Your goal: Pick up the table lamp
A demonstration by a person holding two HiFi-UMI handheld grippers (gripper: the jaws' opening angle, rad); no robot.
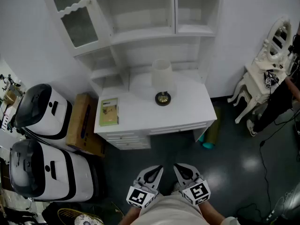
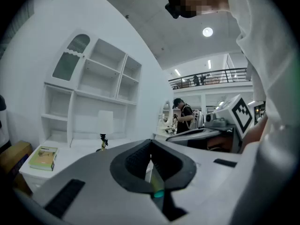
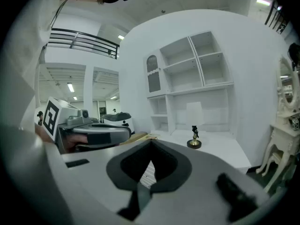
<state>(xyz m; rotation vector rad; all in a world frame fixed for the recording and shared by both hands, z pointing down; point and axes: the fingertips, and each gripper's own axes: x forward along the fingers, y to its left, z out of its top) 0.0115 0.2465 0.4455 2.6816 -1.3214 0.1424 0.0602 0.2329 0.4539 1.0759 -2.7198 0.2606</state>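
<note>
A green book [image 1: 108,111] lies on the white desk [image 1: 187,109] below open shelves [image 1: 140,33].

White desk top [image 1: 187,109] stands well ahead of left gripper [image 1: 154,172] and right gripper [image 1: 182,171]. On it: table lamp [image 1: 162,78] upright, straight ahead of both; green book [image 1: 109,111] flat, ahead-left, apart from lamp.

Your table lamp [image 1: 162,78]: white shade, blk & gold base. Counter [image 1: 187,114] white, book [image 1: 108,111] green, cardboard box [image 1: 83,123] brown. Left claw [image 1: 154,172] & right claw [image 1: 183,171] grey w/ blk-white square-marker cubes.
</note>
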